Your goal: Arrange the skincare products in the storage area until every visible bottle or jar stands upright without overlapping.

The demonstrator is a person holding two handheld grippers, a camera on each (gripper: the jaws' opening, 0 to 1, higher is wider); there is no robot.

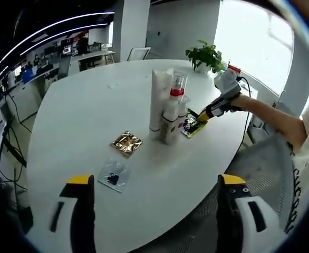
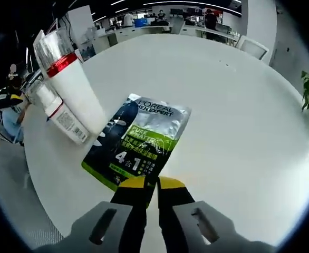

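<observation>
In the left gripper view, the left gripper [image 1: 155, 196] is held wide apart above the white table [image 1: 80, 110]. Upright bottles [image 1: 167, 108] are grouped near the table's middle; a gold sachet [image 1: 126, 143] and a clear packet [image 1: 114, 175] lie nearer. In the right gripper view, the right gripper [image 2: 151, 185] is seen pinched onto the green-black sachet [image 2: 136, 141], beside the bottles on the table.

We see a round white table [image 1: 91, 110]. On it stand three bottles [image 1: 167, 108] grouped together, a green sachet [image 2: 136, 139] lying just right of them, a gold packet [image 1: 126, 143] nearer left, a clear bag [image 1: 114, 175] nearest, and a plant [image 1: 206, 56] far right.
</observation>
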